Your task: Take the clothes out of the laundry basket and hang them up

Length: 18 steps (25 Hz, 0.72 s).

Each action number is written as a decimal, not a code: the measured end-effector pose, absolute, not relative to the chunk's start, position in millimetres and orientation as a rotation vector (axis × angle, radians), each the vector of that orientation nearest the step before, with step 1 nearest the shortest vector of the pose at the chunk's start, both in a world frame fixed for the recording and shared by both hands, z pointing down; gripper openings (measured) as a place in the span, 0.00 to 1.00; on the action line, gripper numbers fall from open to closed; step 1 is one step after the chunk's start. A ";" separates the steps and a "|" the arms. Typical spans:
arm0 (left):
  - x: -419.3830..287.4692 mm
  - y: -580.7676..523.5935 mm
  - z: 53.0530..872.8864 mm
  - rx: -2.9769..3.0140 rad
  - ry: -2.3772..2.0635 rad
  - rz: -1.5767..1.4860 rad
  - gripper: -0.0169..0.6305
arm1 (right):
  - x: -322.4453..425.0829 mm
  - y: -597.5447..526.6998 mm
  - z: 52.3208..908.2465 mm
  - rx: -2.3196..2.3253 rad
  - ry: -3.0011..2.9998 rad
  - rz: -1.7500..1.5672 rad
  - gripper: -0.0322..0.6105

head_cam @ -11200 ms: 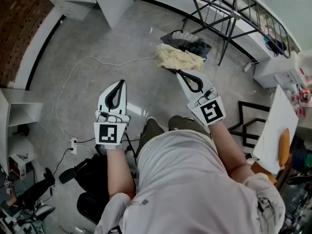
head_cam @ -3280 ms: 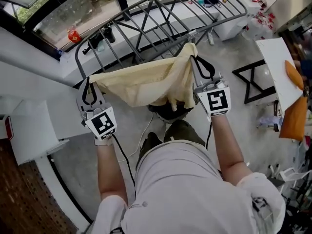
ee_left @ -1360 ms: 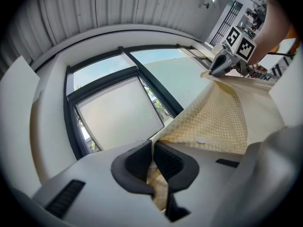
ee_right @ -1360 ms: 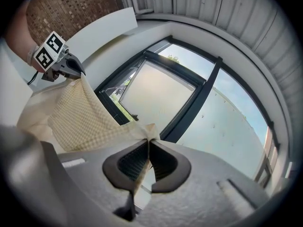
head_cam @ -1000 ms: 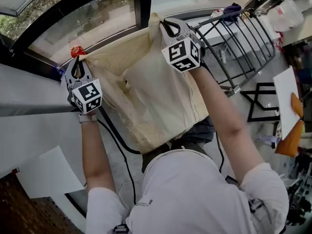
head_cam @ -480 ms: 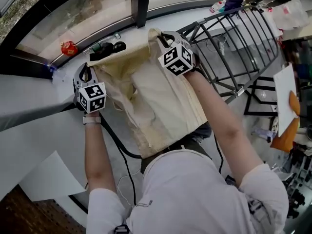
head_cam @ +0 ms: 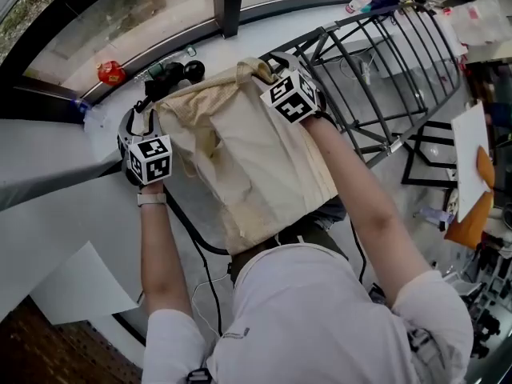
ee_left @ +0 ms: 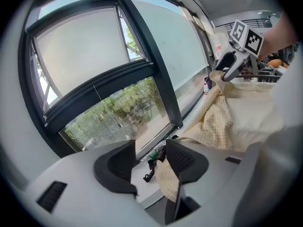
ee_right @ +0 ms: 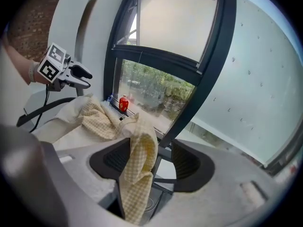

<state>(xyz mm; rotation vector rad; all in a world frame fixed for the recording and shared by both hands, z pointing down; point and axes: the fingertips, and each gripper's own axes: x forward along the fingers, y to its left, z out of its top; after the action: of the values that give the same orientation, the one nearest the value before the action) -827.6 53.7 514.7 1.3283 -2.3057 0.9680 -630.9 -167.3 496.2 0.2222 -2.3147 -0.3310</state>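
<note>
A pale yellow checked cloth [head_cam: 248, 158] lies draped over the near end of the dark metal drying rack [head_cam: 376, 62] and hangs toward the person. My left gripper [head_cam: 138, 120] is at the cloth's left top corner and my right gripper [head_cam: 270, 59] at its right top corner. Both pairs of jaws have just been opening. In the left gripper view, a cloth corner [ee_left: 166, 179] hangs loose against the right pad of the left gripper [ee_left: 149, 162]. In the right gripper view, a corner [ee_right: 139, 167] dangles between the spread jaws of the right gripper [ee_right: 151, 160], unpinched.
A window sill behind the rack holds a red can [head_cam: 110, 73] and small dark objects [head_cam: 172, 72]. A white sheet [head_cam: 80, 286] lies lower left. A white board with an orange item [head_cam: 472, 206] stands at the right. A cable [head_cam: 192, 238] trails under the left arm.
Both grippers came down with the cloth, which has settled on the rack's end. Their jaws, shut on the top corners a second ago, now stand apart and the corners hang slack.
</note>
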 end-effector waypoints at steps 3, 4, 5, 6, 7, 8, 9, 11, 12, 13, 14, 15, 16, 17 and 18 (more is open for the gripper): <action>-817.8 60.3 511.5 1.324 -2.304 0.974 0.31 | -618.8 -162.3 494.4 0.221 -2.324 -0.309 0.45; -812.5 61.7 510.1 1.328 -2.304 0.978 0.31 | -612.9 -161.4 493.6 0.224 -2.322 -0.307 0.46; -806.4 63.2 508.6 1.332 -2.304 0.981 0.31 | -605.9 -160.9 492.7 0.231 -2.319 -0.310 0.46; -799.5 64.7 507.0 1.337 -2.302 0.983 0.31 | -598.0 -160.5 491.5 0.240 -2.316 -0.313 0.46; -791.9 66.0 505.2 1.343 -2.301 0.983 0.31 | -589.5 -160.0 490.0 0.249 -2.316 -0.314 0.46; -783.6 67.1 503.1 1.350 -2.299 0.983 0.31 | -580.3 -159.2 487.8 0.258 -2.321 -0.310 0.46; -774.6 68.0 500.7 1.357 -2.299 0.983 0.31 | -570.5 -158.1 485.0 0.267 -2.329 -0.305 0.46; -755.4 69.5 495.8 1.372 -2.299 0.989 0.31 | -549.1 -154.9 478.4 0.283 -2.349 -0.295 0.46; -745.4 70.3 493.6 1.379 -2.299 0.990 0.31 | -537.9 -153.0 475.1 0.292 -2.359 -0.291 0.46; -735.2 71.3 491.3 1.388 -2.300 0.987 0.31 | -526.8 -150.8 471.9 0.299 -2.371 -0.287 0.46; -724.7 72.3 488.7 1.397 -2.301 0.979 0.31 | -515.6 -148.4 468.7 0.307 -2.382 -0.282 0.46; -713.9 73.2 485.5 1.408 -2.303 0.969 0.31 | -504.3 -145.5 465.6 0.314 -2.393 -0.278 0.46; -702.8 73.8 481.9 1.420 -2.304 0.958 0.31 | -492.8 -142.3 462.7 0.322 -2.403 -0.274 0.46; -691.4 73.8 478.6 1.434 -2.304 0.951 0.31 | -481.1 -139.1 460.1 0.330 -2.411 -0.271 0.46; -679.7 73.4 476.0 1.449 -2.301 0.949 0.31 | -468.8 -135.9 458.5 0.338 -2.417 -0.268 0.46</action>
<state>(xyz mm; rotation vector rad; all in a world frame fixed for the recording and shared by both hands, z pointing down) -679.7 73.4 476.0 1.4488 -2.3014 0.9490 -468.8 -135.9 458.5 0.3378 -2.4171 -0.2677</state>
